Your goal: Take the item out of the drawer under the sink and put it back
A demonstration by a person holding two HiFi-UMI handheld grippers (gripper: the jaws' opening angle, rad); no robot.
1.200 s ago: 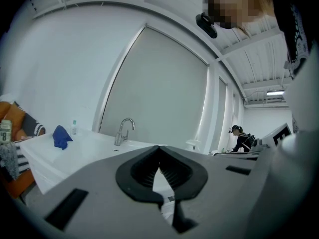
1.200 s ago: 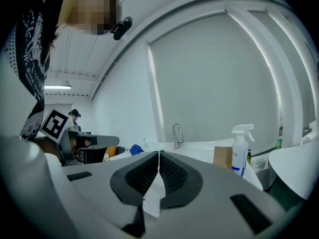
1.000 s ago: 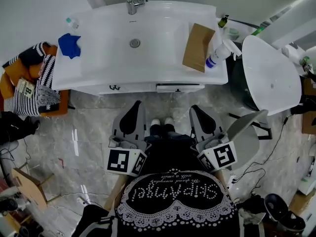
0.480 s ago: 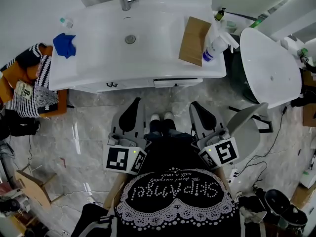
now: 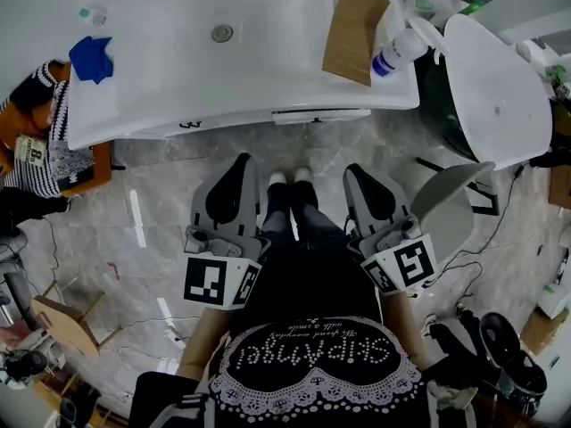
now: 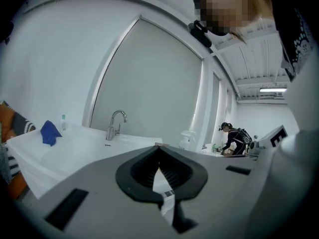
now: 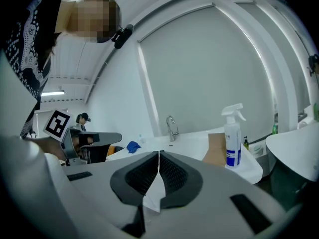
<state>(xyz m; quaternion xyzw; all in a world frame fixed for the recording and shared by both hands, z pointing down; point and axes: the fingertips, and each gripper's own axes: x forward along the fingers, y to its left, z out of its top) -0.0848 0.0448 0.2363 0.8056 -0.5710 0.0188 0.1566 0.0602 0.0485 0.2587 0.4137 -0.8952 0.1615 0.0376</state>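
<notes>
**Pose.** Both hands are held low, close in front of the person's torso. The left gripper (image 5: 241, 163) and the right gripper (image 5: 359, 172) are set side by side and well apart, with the person's legs between them. Each is pointed forward, a little below level. A black-and-white marker cube (image 5: 214, 282) is carried at the rear of the left gripper, and a like one at the rear of the right.

**Tools.** In the left gripper view the jaws are seen pressed together at the tips, with nothing between them. The same is seen in the right gripper view. Nothing is touched by either gripper.

**Task item.** The white drawer front (image 5: 308, 115) under the white sink counter (image 5: 268, 69) lies ahead of both jaw tips and apart from them. It appears flush with the cabinet, so the item inside cannot be seen.

**Surroundings.** On the counter, a crumpled blue cloth (image 5: 92, 58) lies ahead and left of the left gripper. A brown cardboard sheet (image 5: 352, 34) and a white spray bottle with a blue label (image 5: 399, 50) are ahead of the right gripper.
</notes>
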